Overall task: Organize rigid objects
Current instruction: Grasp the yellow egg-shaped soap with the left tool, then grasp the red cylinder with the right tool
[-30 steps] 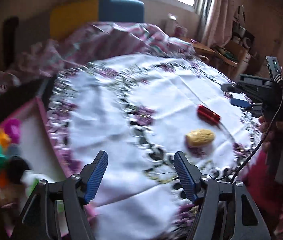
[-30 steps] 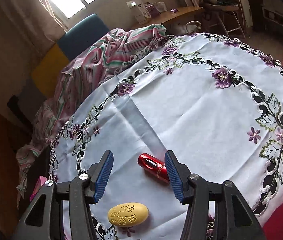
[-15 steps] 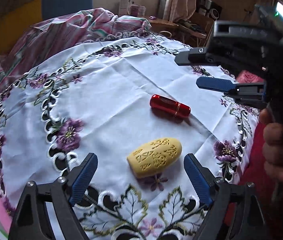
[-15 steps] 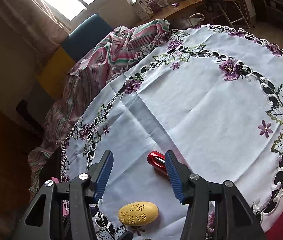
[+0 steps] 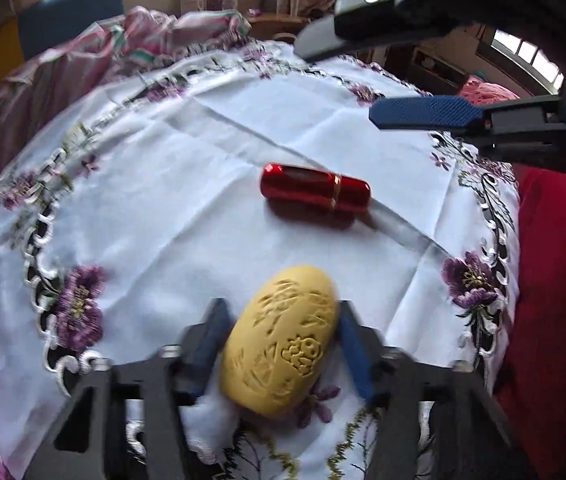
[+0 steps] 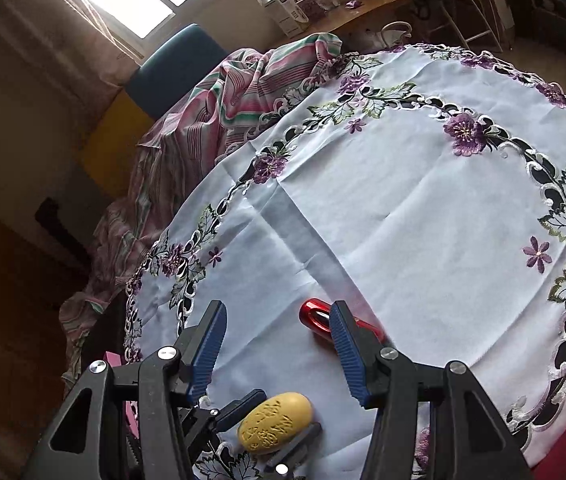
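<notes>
The round table's embroidered white cloth (image 5: 203, 168) holds two things. The left gripper (image 5: 279, 340) has dropped over the yellow carved oval (image 5: 283, 340) and its jaws have just been closing onto it — a pickup begins. The right gripper (image 6: 279, 344) hovers, jaws apart, empty, beside the red tube (image 5: 315, 192).

Our left claw (image 5: 281, 344) tilts steeply downward, its jaws having just been closing, and both pads now press a yellow oval (image 5: 281, 340). Our right claw (image 6: 277, 344) hangs half-open and empty, angled down above the worktop.
</notes>
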Tool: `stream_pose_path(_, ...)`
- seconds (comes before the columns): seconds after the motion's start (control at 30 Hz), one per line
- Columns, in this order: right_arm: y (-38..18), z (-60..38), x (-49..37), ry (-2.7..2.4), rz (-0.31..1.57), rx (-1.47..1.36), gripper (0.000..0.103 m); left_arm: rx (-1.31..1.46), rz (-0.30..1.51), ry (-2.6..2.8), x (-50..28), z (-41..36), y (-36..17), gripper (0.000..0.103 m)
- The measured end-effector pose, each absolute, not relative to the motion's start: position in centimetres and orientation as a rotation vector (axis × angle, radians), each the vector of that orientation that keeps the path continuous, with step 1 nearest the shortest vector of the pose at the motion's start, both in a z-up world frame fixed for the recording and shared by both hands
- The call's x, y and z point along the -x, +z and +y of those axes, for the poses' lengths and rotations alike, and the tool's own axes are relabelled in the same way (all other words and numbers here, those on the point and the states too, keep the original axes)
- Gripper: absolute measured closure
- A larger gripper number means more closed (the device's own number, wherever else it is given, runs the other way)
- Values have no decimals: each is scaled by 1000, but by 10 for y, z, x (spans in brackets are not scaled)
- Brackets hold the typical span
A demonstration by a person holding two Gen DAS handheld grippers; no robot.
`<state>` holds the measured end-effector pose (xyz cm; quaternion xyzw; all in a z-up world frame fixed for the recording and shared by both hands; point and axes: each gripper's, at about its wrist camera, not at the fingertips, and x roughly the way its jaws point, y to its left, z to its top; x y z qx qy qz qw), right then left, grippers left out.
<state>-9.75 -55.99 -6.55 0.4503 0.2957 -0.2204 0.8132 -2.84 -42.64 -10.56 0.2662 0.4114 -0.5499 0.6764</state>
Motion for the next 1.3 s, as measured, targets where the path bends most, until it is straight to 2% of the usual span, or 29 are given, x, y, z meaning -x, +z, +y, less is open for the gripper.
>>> stream_pose_path(0.07, -66, -560, 97, -473, 636, -957, 49, -595, 884, -1219, 30, -422, -105, 59)
stream_pose_path(0.5, -77, -558, 86, -484, 737, -939, 49, -407, 958, -995, 13, -343, -98, 59)
stream_pose_path(0.67, -83, -557, 63, -477, 876, -824, 49, -391, 938, -940, 8, -317, -100, 59)
stream_pose_path(1.03, -105, -550, 8, -458, 1185, -470, 51, -381, 910, -955, 9, -319, -106, 58)
stream_pose_path(1.07, -109, -549, 5, -459, 1212, -452, 53, -380, 909, -953, 10, -319, -106, 58)
stream_pose_path(1.13, -118, -543, 2, -485, 1271, -387, 78, -376, 910, -952, 9, -319, -107, 58)
stream_pose_path(1.3, -110, -520, 0, -442, 1189, -409, 78, -359, 913, -949, 8, -318, -107, 58)
